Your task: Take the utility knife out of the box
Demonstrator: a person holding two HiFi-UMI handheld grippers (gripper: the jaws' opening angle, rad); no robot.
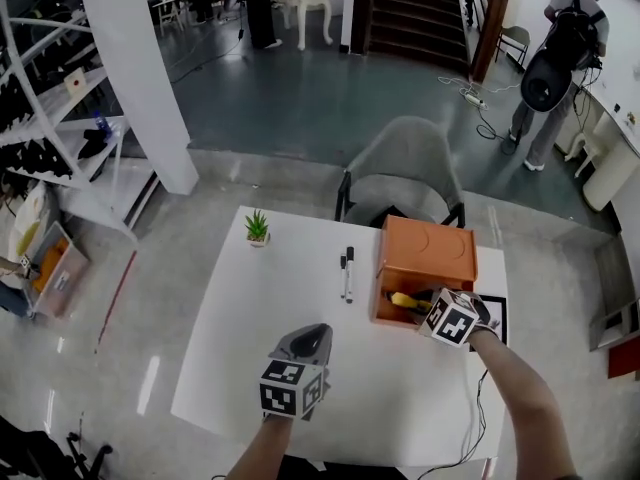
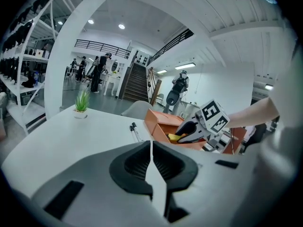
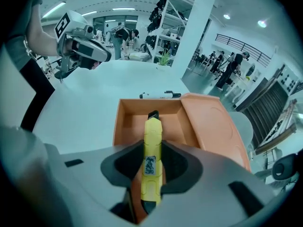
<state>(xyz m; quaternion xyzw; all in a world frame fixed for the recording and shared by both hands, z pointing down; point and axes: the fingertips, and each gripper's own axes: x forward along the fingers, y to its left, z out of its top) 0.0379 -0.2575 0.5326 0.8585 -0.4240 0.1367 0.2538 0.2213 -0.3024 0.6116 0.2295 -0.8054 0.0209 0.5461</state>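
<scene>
An orange box (image 1: 425,253) stands open on the white table (image 1: 260,348), its lid folded back. In the right gripper view a yellow utility knife (image 3: 152,145) with a black tip lies lengthwise between the jaws of my right gripper (image 3: 151,174), which is shut on it; the knife's tip points into the box (image 3: 124,122). The head view shows that gripper (image 1: 418,306) at the box's near opening with the knife (image 1: 408,300) in it. My left gripper (image 1: 310,340) rests shut over bare table to the left, holding nothing; its own view shows the jaws (image 2: 152,169) meeting.
Two black-capped markers (image 1: 346,271) lie left of the box. A small potted plant (image 1: 257,228) stands at the table's far left corner. A grey chair (image 1: 405,173) sits behind the table, and a dark pad (image 1: 497,313) lies right of the box.
</scene>
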